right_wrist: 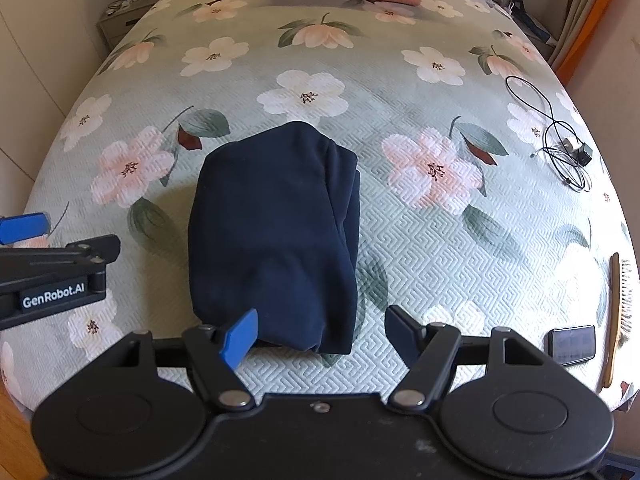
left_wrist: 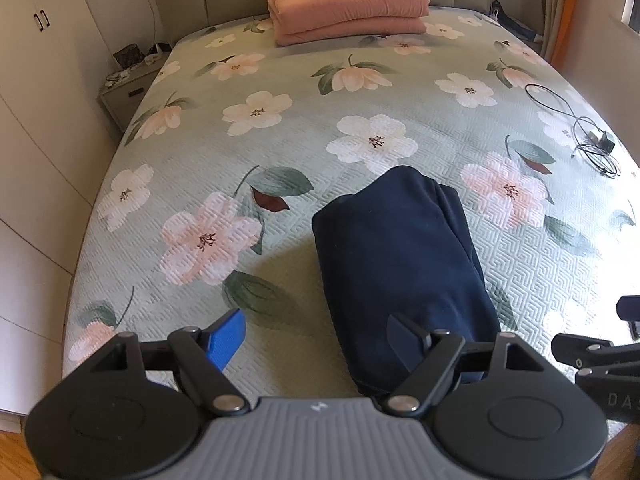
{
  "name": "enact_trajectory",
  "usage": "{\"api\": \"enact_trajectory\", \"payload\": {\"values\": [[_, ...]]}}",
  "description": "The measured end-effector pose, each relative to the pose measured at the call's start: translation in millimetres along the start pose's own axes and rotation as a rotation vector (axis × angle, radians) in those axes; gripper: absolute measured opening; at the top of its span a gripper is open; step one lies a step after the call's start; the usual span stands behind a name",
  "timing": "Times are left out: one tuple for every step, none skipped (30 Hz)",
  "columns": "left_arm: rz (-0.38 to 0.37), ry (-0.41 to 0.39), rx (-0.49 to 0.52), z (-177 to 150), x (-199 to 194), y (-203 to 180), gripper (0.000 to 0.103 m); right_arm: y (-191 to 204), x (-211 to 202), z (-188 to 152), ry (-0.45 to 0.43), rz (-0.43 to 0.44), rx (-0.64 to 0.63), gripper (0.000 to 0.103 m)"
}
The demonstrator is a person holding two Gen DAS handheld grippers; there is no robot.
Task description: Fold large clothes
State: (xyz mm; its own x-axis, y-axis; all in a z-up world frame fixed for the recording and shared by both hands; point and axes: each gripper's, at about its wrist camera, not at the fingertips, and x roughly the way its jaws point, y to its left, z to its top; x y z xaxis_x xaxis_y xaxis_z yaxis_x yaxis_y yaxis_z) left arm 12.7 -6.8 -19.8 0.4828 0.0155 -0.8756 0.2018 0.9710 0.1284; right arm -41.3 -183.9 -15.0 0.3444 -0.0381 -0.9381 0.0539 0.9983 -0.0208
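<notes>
The navy garment (right_wrist: 274, 236) lies folded into a compact bundle on the flowered bedspread (right_wrist: 420, 240), near the foot edge of the bed. The left gripper (left_wrist: 316, 334) stands wide open with nothing between its fingers, just left of the bundle's near end. The right gripper (right_wrist: 320, 334) is likewise wide open and empty at the bundle's near right corner. A folded pink blanket (left_wrist: 348, 6) rests near the headboard, and a black cable (right_wrist: 560, 140) lies well to the right.

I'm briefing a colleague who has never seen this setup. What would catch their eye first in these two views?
First, the folded navy garment, a compact dark bundle lying on the near part of the floral bedspread. Next, the folded pink blanket at the head of the bed. Both the left gripper and the right gripper are open at the garment's near edge, holding nothing.
</notes>
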Motion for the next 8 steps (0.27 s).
{"api": "enact_trajectory", "payload": {"values": [[0.007, -0.007, 0.005, 0.6, -1.3, -0.9, 0.085, 0.7, -0.3, 0.1, -0.001, -0.001, -0.003, 0.084], [0.015, -0.018, 0.011, 0.9, -2.6, -1.1, 0.086, 1.0, -0.5, 0.0, -0.003, -0.002, -0.007, 0.084], [0.023, -0.03, 0.019, 0.7, -3.9, -1.3, 0.086, 1.9, -1.0, 0.4, -0.003, -0.003, -0.009, 0.084], [0.031, -0.038, 0.025, 1.5, -5.0, -1.1, 0.086, 2.3, -1.1, 0.4, -0.003, -0.003, -0.01, 0.084], [0.036, -0.043, 0.027, 2.2, -5.5, -0.6, 0.086, 2.5, -1.2, 0.5, -0.002, -0.002, -0.009, 0.084], [0.035, -0.042, 0.026, 2.8, -5.2, 0.2, 0.086, 2.5, -1.3, 0.5, -0.002, -0.001, -0.009, 0.084], [0.029, -0.036, 0.028, 2.4, -5.2, -0.2, 0.086, 2.6, -1.3, 0.6, -0.002, -0.002, -0.009, 0.084], [0.022, -0.024, 0.021, 2.9, -4.6, 0.7, 0.086, 2.7, -1.3, 0.6, -0.002, -0.002, -0.009, 0.084]]}}
